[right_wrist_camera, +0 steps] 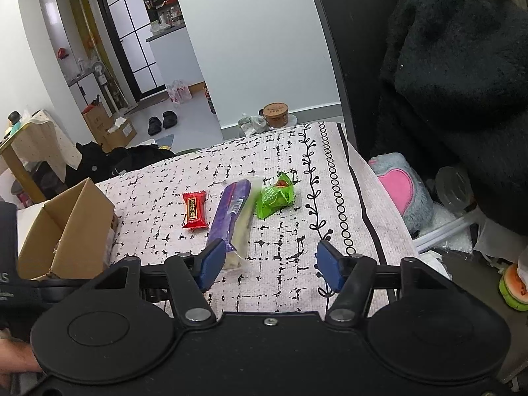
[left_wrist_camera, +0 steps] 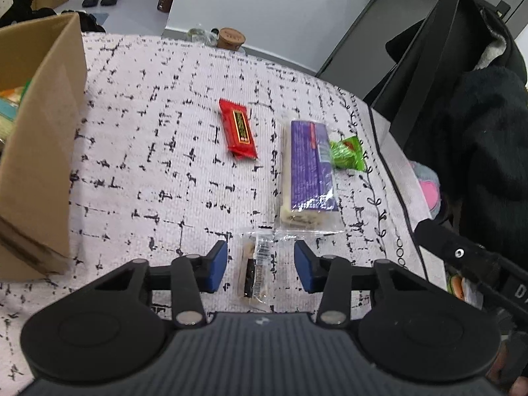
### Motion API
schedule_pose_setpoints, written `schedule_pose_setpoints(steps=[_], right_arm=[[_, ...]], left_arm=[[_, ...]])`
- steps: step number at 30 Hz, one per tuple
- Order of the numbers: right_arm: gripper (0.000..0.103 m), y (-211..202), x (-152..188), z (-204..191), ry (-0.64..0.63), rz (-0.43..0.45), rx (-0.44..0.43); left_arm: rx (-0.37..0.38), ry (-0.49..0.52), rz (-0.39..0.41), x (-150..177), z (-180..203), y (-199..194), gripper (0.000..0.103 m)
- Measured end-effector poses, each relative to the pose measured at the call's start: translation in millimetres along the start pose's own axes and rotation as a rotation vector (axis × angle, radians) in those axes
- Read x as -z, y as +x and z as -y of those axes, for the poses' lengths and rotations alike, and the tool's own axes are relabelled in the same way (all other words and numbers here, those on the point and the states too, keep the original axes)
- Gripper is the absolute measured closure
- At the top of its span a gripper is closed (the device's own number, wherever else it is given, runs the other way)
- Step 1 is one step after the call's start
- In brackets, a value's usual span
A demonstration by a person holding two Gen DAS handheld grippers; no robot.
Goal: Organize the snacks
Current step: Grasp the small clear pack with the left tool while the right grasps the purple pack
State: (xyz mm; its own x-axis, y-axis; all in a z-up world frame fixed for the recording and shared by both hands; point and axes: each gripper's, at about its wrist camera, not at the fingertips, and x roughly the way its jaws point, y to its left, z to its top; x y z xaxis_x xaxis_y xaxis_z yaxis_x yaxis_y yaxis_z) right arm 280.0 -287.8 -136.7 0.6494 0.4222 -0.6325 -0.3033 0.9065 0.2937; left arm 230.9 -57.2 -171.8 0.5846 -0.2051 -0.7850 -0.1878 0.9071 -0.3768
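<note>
Left hand-held gripper (left_wrist_camera: 260, 265): blue pads apart, straddling one small clear-wrapped snack (left_wrist_camera: 253, 275) lying flat on the surface (left_wrist_camera: 148, 171); pads either side of it, not touching it. Right hand-held gripper (right_wrist_camera: 270, 260): pads apart, nothing between them, only cloth below; its left pad overlaps the near end of the purple pack in that view, contact cannot be told.

Snack count on the cloth, loose: four. One clear-wrapped at the left gripper. One long purple pack (left_wrist_camera: 308, 171) just beyond it, pale roll showing at its clear near end. One green wrapped snack (left_wrist_camera: 346, 153) touching the purple pack's far right side. One red bar (left_wrist_camera: 238, 128) left of the purple pack, apart from it.

One open cardboard box (left_wrist_camera: 39, 151) at the left edge of the surface, some packets inside, count unclear.

Surface: white cloth with black broken-grid print, vine-and-ring border on the right edge. Right of it, dark fleece clothing (right_wrist_camera: 462, 66) and one grey plush with pink heart (right_wrist_camera: 401, 191). Far edge: one brown lidded tub (left_wrist_camera: 231, 38). Beyond: grey floor, one pair of black slippers (right_wrist_camera: 163, 122), more cardboard boxes, glass-panel door.
</note>
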Motion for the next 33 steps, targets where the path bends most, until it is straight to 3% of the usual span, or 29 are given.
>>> schedule_pose_setpoints(steps=[4,8,17,33], right_arm=[[0.044,5.1,-0.7,-4.0,-0.018,-0.016,0.004],[0.044,11.2,-2.0,-8.2,-0.016,-0.024,-0.001],[0.043,35.0,-6.5,-33.1,-0.078,-0.044,-0.026],[0.037,90.4,-8.7,-69.0,-0.134,-0.086,-0.034]], left_arm=[[-0.002,-0.013,-0.038,1.0,-3.7,14.3,0.063],[-0.020,-0.017,-0.075,3.7,-8.9,24.9,0.087],[-0.065,0.041,-0.060,-10.9,-17.6,7.1,0.088],[-0.126,0.011,0.010,-40.8,-38.8,-14.4,0.087]])
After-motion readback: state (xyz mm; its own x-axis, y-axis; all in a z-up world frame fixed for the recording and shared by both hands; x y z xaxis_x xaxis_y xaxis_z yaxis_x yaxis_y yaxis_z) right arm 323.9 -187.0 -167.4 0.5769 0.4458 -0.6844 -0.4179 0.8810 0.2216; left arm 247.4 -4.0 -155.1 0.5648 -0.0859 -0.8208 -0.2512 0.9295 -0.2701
